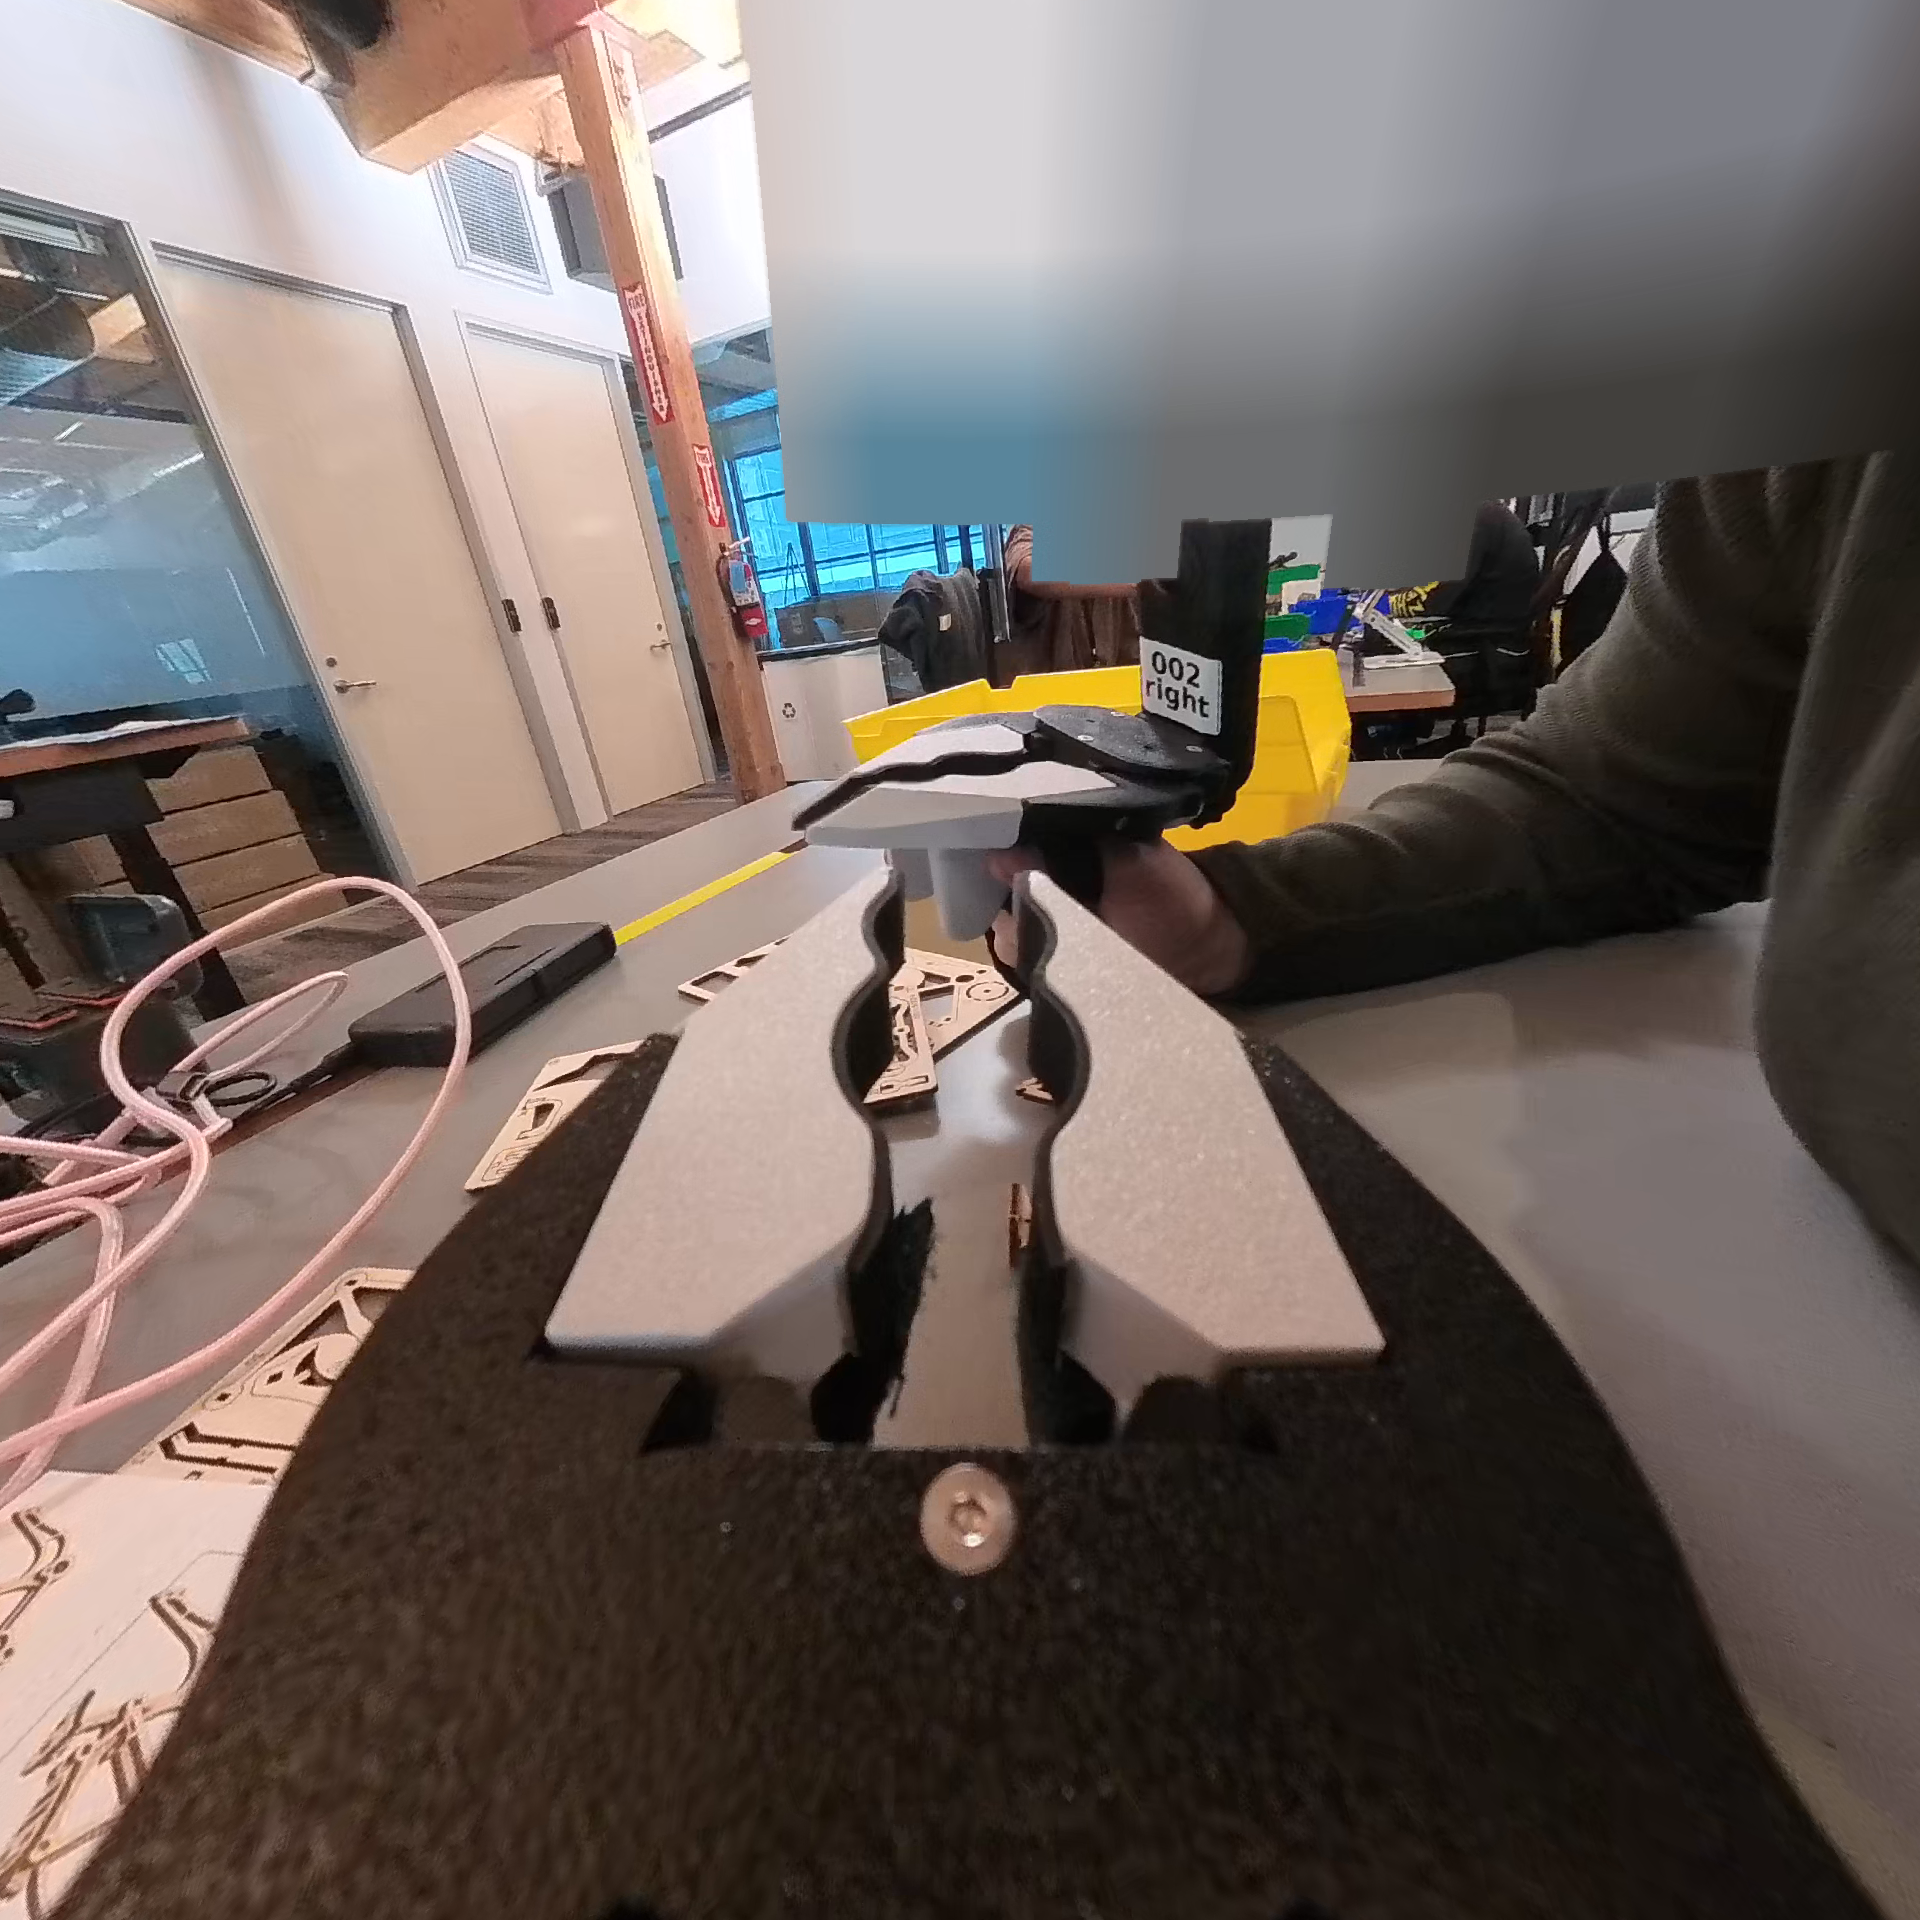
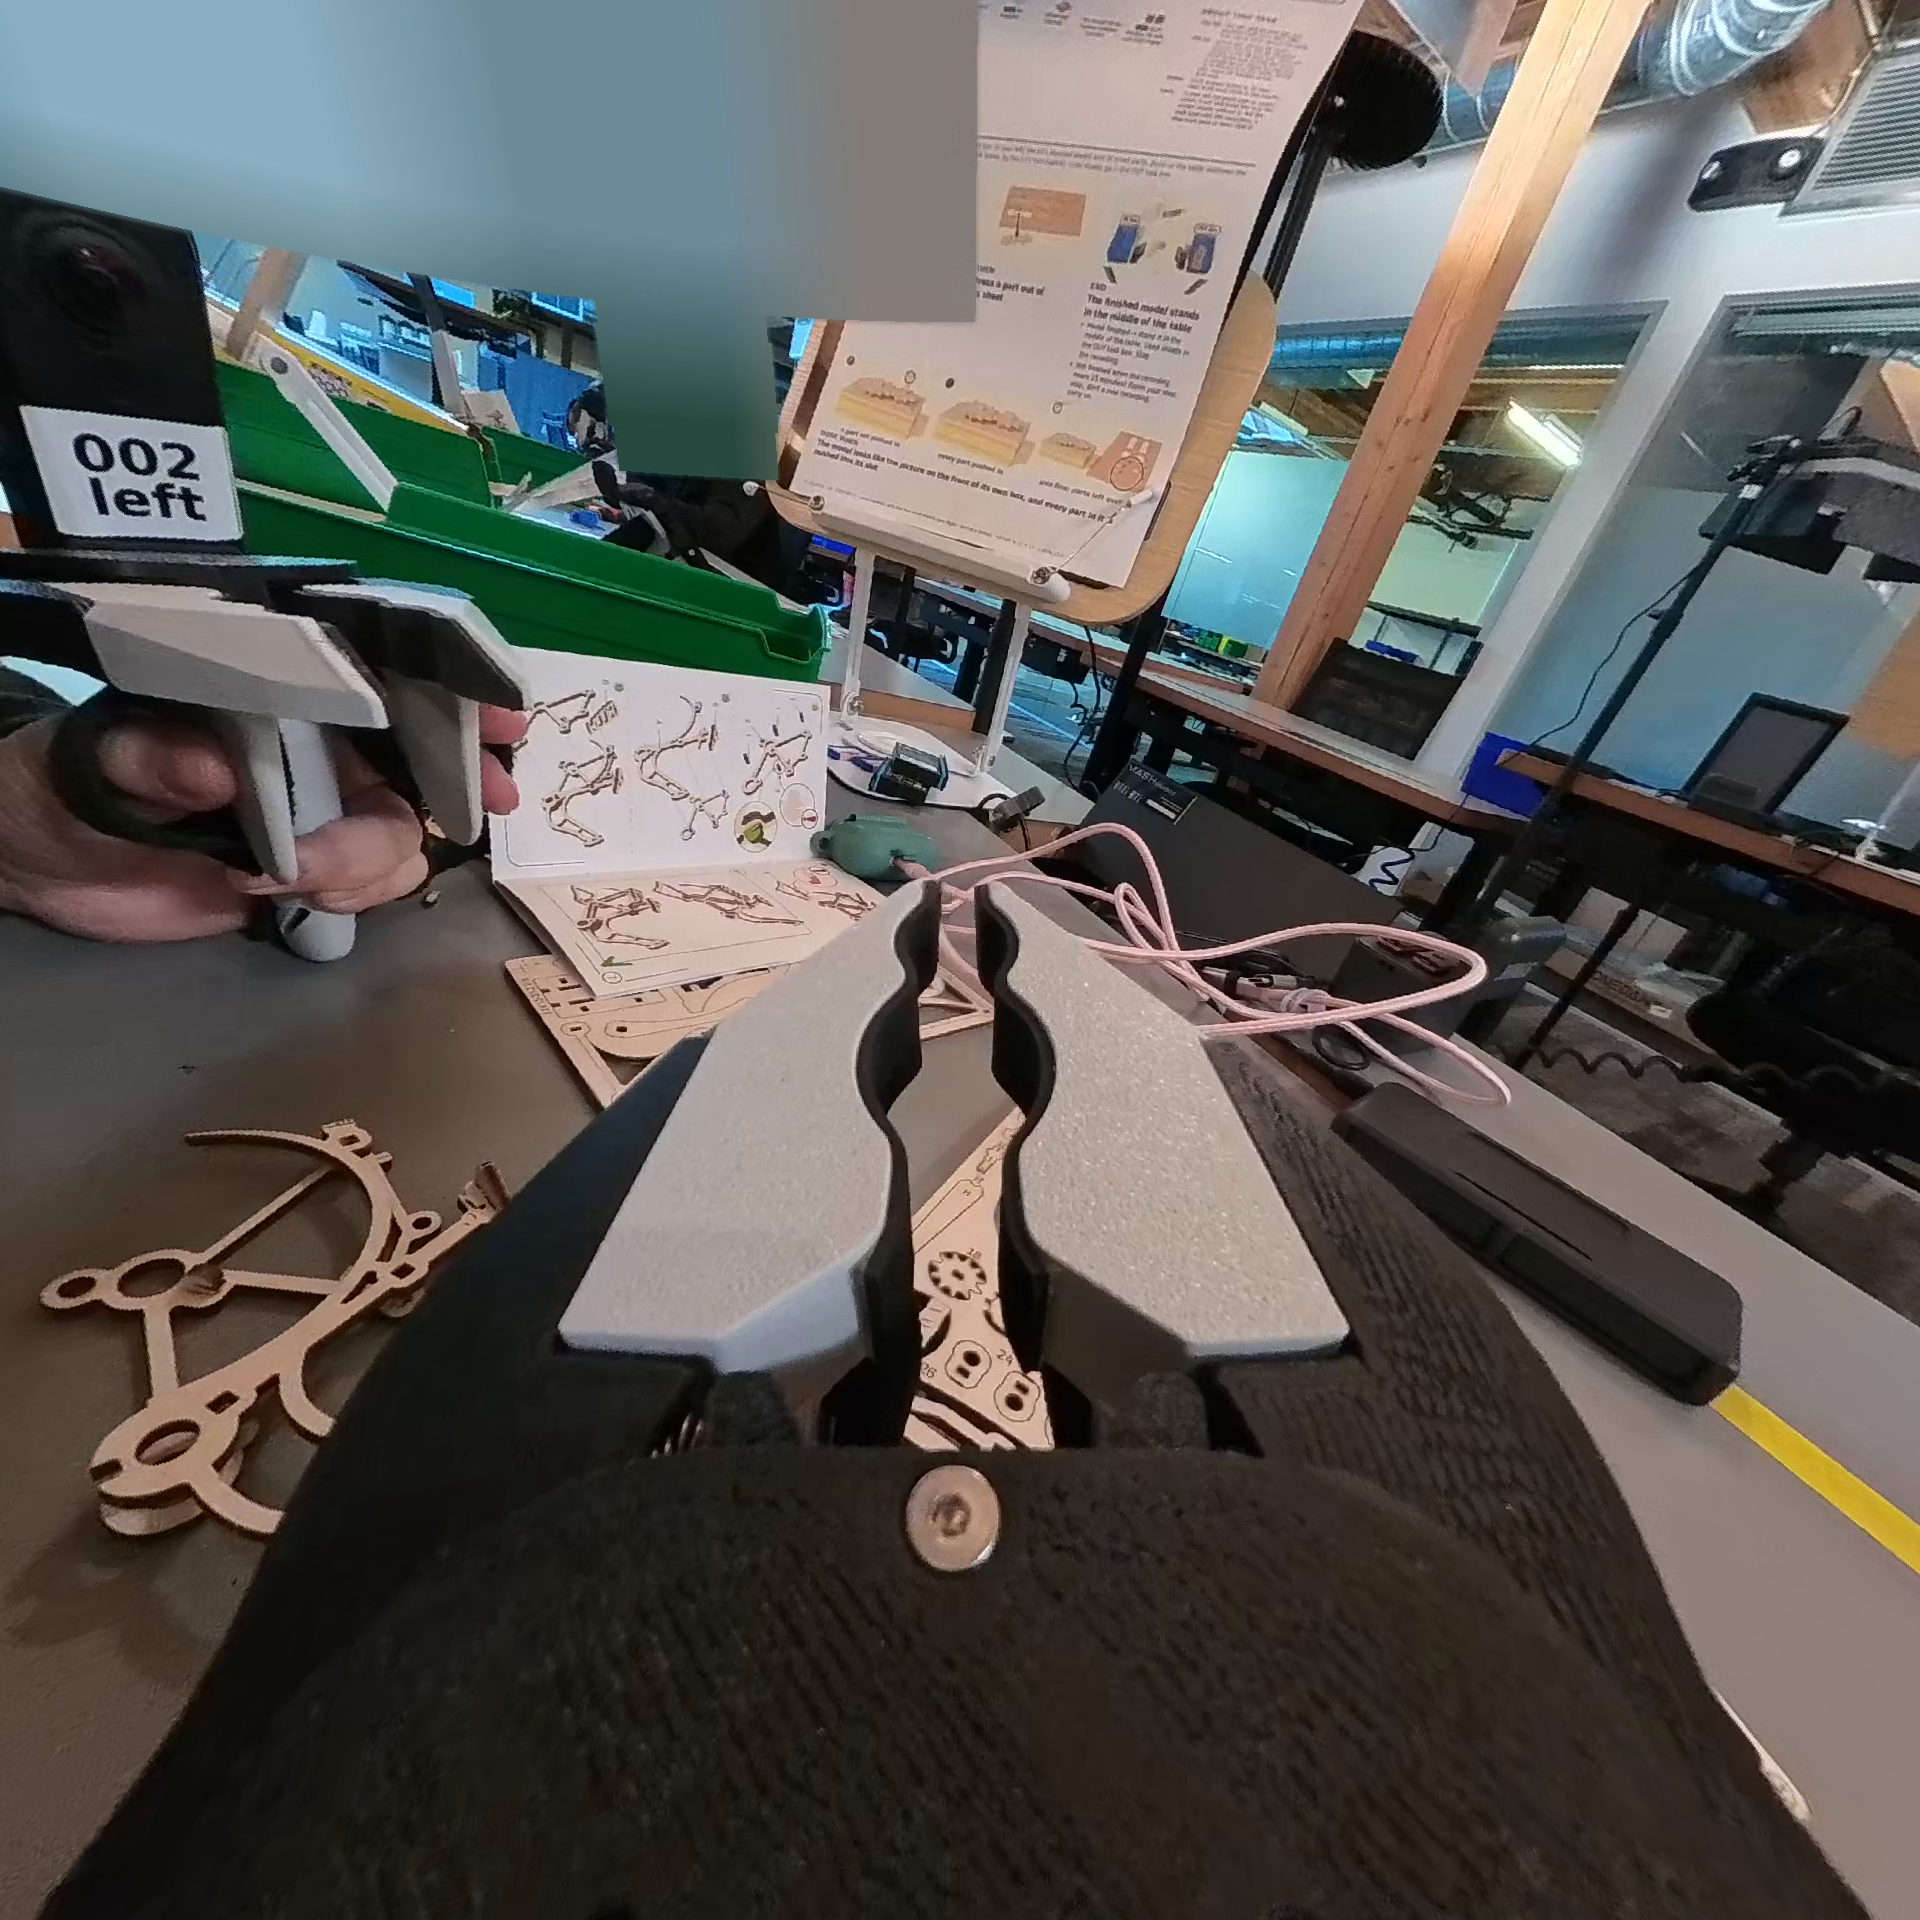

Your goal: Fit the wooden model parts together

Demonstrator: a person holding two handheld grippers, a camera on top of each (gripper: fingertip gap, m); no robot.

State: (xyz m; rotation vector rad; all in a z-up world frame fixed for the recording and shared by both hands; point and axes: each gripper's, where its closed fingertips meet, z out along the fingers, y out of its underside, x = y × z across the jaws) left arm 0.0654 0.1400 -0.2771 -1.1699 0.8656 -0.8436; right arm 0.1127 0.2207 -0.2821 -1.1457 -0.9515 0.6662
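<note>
My left gripper (image 1: 956,904) is open and empty, held low over the grey table (image 1: 1455,1143). A cut wooden sheet (image 1: 920,1029) lies beyond its tips and a small wooden part (image 1: 1018,1216) lies under the gap. My right gripper (image 2: 956,909) is empty with its jaws only slightly apart, above a wooden sheet with a gear shape (image 2: 961,1299). A curved wooden frame assembly (image 2: 239,1330) lies flat to its left. The left gripper (image 2: 364,842) also shows far left in the right wrist view, and the right gripper (image 1: 935,883) faces me in the left wrist view.
An open instruction booklet (image 2: 665,790) leans against green bins (image 2: 520,582). More wooden sheets (image 1: 104,1662) lie at the lower left. A pink cable (image 2: 1247,966), a black case (image 2: 1538,1247), a yellow bin (image 1: 1288,727) and a sheet stand (image 2: 1039,312) surround the work area. The tips of one gripper are about 10 centimeters away from the tips of the other. The black case (image 2: 1538,1247) lies some 25 centimeters from my right tips, 35 centimeters from my left tips. Seen from the left wrist view (image 1: 545,968) as well.
</note>
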